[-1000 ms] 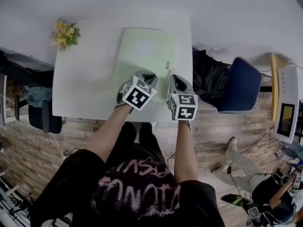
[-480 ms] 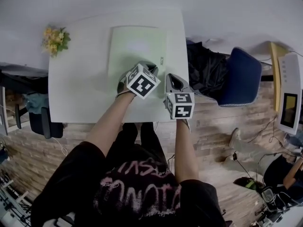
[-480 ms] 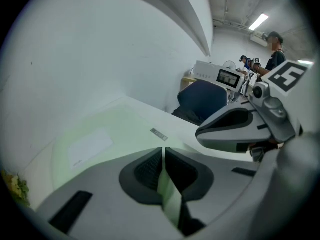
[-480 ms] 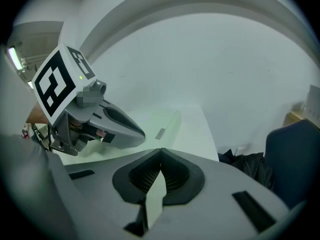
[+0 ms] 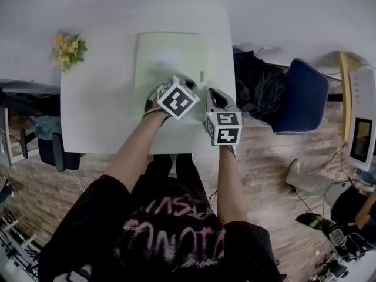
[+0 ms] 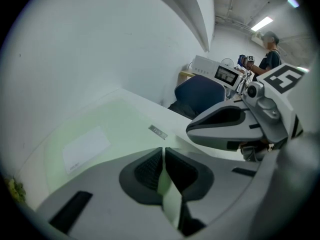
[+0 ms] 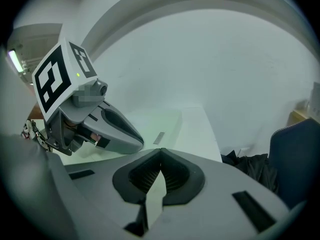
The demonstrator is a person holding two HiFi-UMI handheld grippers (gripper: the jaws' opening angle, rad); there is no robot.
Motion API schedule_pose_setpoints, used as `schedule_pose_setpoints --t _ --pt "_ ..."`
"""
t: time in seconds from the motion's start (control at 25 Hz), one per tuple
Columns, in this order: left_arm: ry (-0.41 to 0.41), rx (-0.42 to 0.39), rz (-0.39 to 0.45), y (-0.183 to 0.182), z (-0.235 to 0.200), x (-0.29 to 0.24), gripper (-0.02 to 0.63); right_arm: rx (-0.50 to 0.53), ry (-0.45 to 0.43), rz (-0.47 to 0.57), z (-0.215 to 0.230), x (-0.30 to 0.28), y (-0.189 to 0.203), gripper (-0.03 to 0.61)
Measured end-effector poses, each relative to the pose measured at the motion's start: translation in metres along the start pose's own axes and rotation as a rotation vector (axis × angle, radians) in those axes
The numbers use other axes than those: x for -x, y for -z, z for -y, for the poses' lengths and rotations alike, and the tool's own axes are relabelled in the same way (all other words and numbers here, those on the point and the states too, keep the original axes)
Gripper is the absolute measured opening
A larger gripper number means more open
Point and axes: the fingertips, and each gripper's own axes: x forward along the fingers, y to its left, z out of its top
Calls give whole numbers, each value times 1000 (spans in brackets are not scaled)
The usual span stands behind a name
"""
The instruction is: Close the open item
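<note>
Lying flat on table [image 5: 100, 110]: green folder [image 5: 170, 60]

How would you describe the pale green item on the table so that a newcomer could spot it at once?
Find the white table. On its far half, right of centre, lies a flat pale green folder. It is the only large rectangle there, with a white label on its cover, unlike the small yellow flower bunch at the far left corner.

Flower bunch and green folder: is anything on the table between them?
Nothing. In the head view, only bare white tabletop lies between the flower bunch and the green folder.
</note>
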Motion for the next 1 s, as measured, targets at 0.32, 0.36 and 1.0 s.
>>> schedule_pose_setpoints --t 0.32,0.36,1.0 --pt "2 2 2 1 -1 -2 21 2 -7 -2 -2 -8 -3 11" --pt "4 5 4 1 -1 -2 21 2 -8 -3 -2 -8 -3 9" --pt "49 41 84 -4 5 19 9 5 -5 5 -6 -2 -5 11"
